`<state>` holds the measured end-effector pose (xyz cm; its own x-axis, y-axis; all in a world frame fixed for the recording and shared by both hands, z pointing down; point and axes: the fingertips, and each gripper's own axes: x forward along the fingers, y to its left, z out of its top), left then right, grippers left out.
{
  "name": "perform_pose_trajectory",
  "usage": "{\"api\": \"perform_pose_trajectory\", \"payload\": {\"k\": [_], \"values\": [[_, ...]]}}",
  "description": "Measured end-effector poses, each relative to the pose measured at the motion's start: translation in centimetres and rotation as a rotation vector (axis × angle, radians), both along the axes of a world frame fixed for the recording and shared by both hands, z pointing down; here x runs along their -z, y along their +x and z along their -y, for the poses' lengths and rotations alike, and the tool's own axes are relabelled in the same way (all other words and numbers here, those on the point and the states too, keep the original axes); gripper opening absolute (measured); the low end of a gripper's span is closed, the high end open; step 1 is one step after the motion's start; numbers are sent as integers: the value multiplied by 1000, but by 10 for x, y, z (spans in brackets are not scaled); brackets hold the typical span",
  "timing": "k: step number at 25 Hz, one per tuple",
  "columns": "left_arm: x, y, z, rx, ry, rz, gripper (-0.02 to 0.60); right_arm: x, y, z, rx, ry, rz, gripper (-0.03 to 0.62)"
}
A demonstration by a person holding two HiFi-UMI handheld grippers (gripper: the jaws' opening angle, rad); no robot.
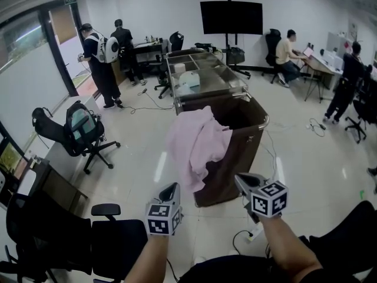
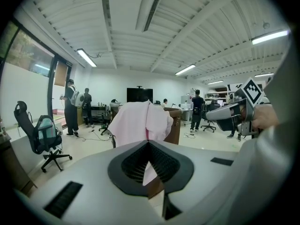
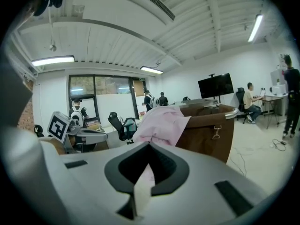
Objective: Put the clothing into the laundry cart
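The clothing (image 1: 197, 146) is soft, matt pink cloth, creased where it hangs. The laundry cart (image 1: 235, 164) has dull brown sides under a shiny metal rim (image 1: 263, 121). The floor (image 1: 147, 158) is pale and glossy. The left gripper (image 1: 172, 187) and right gripper (image 1: 242, 179) are smooth, matt grey plastic.

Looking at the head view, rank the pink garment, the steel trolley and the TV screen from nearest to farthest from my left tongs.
1. Pink garment, draped over the laundry cart's near rim, just ahead of the left tongs.
2. Steel trolley, behind the cart.
3. TV screen, on its stand by the back wall.
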<state>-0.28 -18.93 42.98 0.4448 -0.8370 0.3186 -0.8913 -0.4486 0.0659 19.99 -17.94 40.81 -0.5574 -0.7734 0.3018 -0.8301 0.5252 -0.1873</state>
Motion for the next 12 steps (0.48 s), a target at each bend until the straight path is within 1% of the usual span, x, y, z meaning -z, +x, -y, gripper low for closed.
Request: {"api": "perform_pose_trajectory", "payload": {"k": [6,12], "values": [[8,17,1,15,16,6,0,-4,11,4,25,-4,21,14],[12,27,-1,28,17,24,0,-2,15,7,54,-7,30,14]]}}
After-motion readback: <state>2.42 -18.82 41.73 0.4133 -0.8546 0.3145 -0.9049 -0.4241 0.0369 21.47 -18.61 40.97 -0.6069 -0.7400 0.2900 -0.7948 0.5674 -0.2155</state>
